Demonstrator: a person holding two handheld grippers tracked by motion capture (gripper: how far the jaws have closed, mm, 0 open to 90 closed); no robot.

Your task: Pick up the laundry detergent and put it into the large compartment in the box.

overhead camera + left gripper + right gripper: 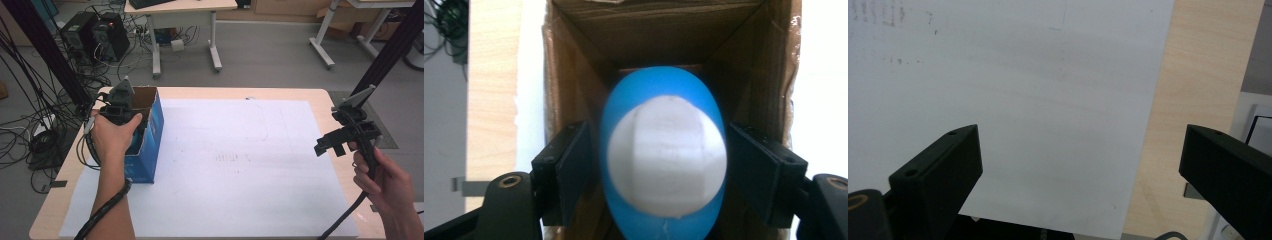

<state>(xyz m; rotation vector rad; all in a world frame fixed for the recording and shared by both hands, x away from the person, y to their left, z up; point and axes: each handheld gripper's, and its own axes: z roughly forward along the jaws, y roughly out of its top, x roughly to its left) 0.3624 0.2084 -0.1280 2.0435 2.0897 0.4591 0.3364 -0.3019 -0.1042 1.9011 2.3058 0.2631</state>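
An open cardboard box [156,131], blue outside and brown inside [574,60], stands at the table's left. My left gripper [129,116] points down into its opening. In the left gripper view a blue, egg-shaped object with a white face [666,160] sits between the two jaws, which press its sides, with the box's inside behind it. My right gripper [346,140] hovers over the table's right edge. Its jaws stand wide apart [1080,150] with nothing between them.
A large white sheet [240,160] covers most of the wooden table [210,93]. A strip of bare wood [1193,100] runs along the right edge. Beyond the table are desks, computer towers [95,32] and cables on the floor.
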